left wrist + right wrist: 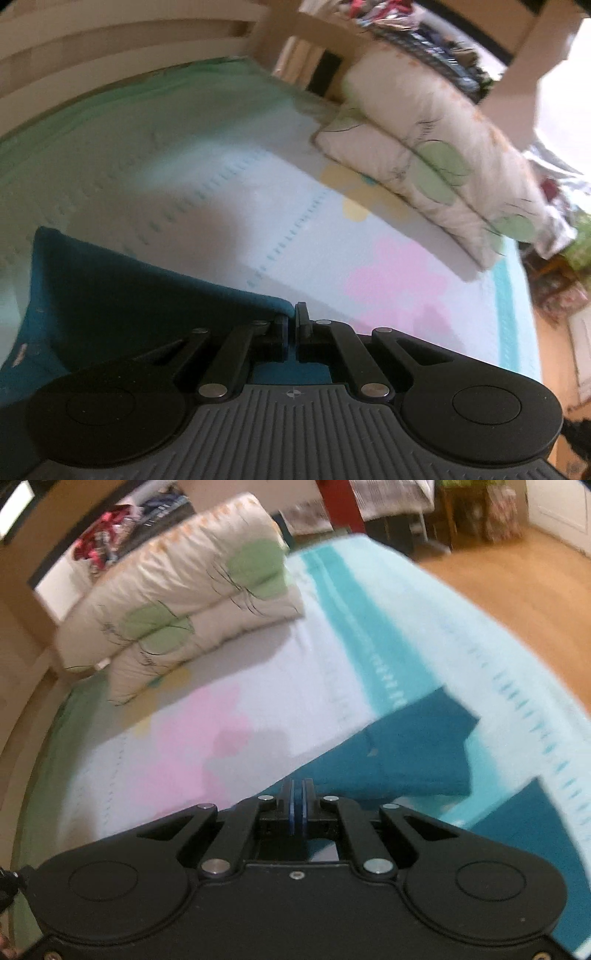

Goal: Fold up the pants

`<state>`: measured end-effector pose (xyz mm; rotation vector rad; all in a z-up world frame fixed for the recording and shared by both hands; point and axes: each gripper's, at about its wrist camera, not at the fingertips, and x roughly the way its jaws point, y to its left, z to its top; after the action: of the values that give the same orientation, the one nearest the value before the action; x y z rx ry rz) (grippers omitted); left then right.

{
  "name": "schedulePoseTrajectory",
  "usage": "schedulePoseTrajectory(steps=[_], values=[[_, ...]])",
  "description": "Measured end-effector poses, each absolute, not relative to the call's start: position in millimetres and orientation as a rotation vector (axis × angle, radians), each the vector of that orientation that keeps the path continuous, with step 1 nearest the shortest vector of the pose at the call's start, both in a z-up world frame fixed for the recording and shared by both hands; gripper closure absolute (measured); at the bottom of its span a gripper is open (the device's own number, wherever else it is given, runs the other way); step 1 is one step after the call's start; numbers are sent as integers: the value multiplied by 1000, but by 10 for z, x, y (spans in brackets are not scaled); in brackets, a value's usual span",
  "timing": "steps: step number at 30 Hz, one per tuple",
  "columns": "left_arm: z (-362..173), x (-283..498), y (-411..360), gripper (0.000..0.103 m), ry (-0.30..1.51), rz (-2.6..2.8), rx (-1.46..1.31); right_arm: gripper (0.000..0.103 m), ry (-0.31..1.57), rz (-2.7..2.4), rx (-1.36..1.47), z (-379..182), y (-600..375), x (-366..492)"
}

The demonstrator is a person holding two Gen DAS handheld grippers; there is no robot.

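The dark teal pants (122, 295) lie on the pale bedspread (229, 199). In the left wrist view my left gripper (293, 315) is shut on a corner of the pants, with the cloth stretching away to the left. In the right wrist view my right gripper (302, 788) is shut on another edge of the pants (402, 753), and the cloth runs away to the right, lifted above the bedspread (280, 686). Another part of the pants (535, 834) shows at the lower right.
A folded white quilt with green leaf prints (424, 155) lies at the head of the bed and also shows in the right wrist view (184, 602). A wooden bed rail (92, 48) runs behind. The bed edge drops to a wooden floor (517, 576) on the right.
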<state>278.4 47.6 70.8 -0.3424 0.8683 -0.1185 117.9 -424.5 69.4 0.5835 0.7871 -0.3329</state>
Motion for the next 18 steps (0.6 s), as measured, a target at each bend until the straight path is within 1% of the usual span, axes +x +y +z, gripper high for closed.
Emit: schedulePoseTrajectory(steps=[3, 5, 6, 7, 9, 11, 12, 13, 18], values=[[712, 2407, 589, 100, 874, -161, -338, 94, 811, -317, 589, 758, -4111, 872], [608, 2160, 610, 100, 896, -174, -298, 94, 852, -319, 603, 658, -4026, 673], [550, 2078, 620, 100, 907, -176, -284, 91, 867, -325, 620, 587, -4022, 617], [473, 2012, 621, 100, 920, -171, -270, 83, 882, -337, 642, 492, -4031, 554], [324, 1909, 644, 100, 949, -164, -260, 82, 928, -389, 723, 230, -4132, 466], [188, 1876, 654, 100, 987, -155, -266, 78, 934, -437, 809, 8, -4297, 407], [132, 1871, 668, 100, 1000, -152, -275, 66, 938, -462, 817, -82, -4378, 414], [75, 1865, 664, 100, 1011, -147, -279, 59, 943, -493, 805, -146, -4449, 417], [-50, 1881, 589, 100, 1014, -121, -244, 58, 924, -579, 729, -362, -4855, 653]])
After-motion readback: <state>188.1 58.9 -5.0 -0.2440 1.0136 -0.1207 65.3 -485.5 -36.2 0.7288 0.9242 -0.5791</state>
